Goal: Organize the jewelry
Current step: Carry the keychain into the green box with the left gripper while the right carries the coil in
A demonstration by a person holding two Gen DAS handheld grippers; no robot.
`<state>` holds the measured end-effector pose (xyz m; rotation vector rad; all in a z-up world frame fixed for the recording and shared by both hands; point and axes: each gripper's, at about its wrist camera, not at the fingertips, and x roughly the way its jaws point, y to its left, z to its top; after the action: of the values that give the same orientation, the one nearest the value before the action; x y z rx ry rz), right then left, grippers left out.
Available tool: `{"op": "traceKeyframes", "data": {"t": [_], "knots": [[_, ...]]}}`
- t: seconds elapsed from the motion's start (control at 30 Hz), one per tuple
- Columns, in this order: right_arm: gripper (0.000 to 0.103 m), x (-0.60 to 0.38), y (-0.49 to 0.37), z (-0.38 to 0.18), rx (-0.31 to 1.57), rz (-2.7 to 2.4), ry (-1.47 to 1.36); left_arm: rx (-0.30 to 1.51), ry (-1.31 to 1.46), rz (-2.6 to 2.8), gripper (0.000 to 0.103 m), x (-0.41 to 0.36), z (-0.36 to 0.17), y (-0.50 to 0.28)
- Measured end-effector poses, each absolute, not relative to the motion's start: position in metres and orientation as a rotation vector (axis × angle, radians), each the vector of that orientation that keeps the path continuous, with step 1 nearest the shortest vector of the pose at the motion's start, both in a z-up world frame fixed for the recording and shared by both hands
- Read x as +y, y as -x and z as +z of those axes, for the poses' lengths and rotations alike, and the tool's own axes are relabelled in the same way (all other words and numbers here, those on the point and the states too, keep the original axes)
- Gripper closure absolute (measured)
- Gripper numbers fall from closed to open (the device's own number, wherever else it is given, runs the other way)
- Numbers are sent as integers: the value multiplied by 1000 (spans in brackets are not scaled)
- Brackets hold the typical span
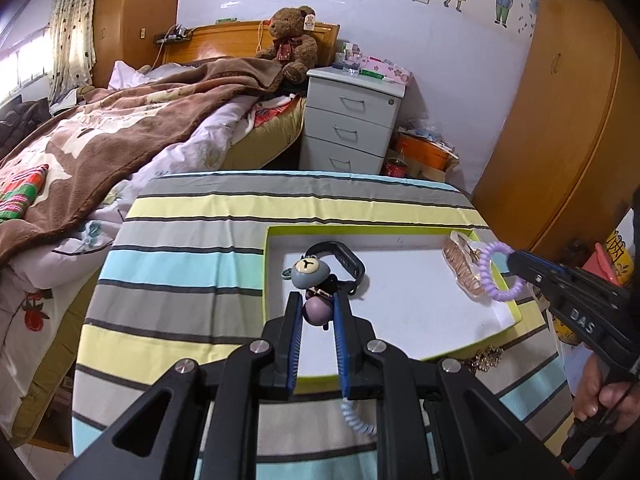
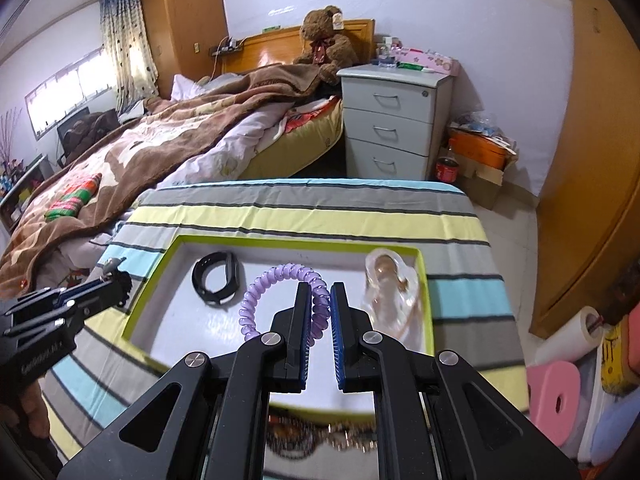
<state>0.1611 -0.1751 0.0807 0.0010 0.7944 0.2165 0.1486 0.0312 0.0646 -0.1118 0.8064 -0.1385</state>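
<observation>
- Two pieces already lay inside the tray (image 2: 426, 280), a shallow white box with a yellow-green rim on the striped bench (image 2: 280, 216): a black wristband (image 2: 216, 278) near the tray's far left corner, and a clear packet of gold-toned jewelry (image 2: 394, 300) along its right edge.
- Two more were in the air. The right tool (image 2: 320, 304) was clamped on a purple coil bracelet (image 2: 276, 292), its jaws nearly together on the coil, the loop hanging over the middle of the tray in the right wrist view.
- The left tool (image 1: 316, 312) was closed on a bear-head charm (image 1: 310, 272), pinching the rounded purplish part below the bear's face; it hung above the tray's left half, in front of the wristband in the left wrist view.
- A pale blue coil (image 1: 356, 416) showed beneath the left tool, near the bench's near edge outside the tray; whether it was loose or attached to the charm could not be told.
- A tangle of gold chain (image 1: 486, 358) lay just outside the tray's near edge, blurred in the right wrist view.
- By this reading the job was roughly midway: two items placed, two carried and not yet set down, and the chain pile plus possibly the blue coil left to sort.
</observation>
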Motion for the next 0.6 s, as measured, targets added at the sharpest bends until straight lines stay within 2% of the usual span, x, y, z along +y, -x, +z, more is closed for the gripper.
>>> {"op": "traceKeyframes", "data": {"t": [0.6], "knots": [[93,-151,-232,34,920,236,31,919,122,-144,87,16,19,-194]]}}
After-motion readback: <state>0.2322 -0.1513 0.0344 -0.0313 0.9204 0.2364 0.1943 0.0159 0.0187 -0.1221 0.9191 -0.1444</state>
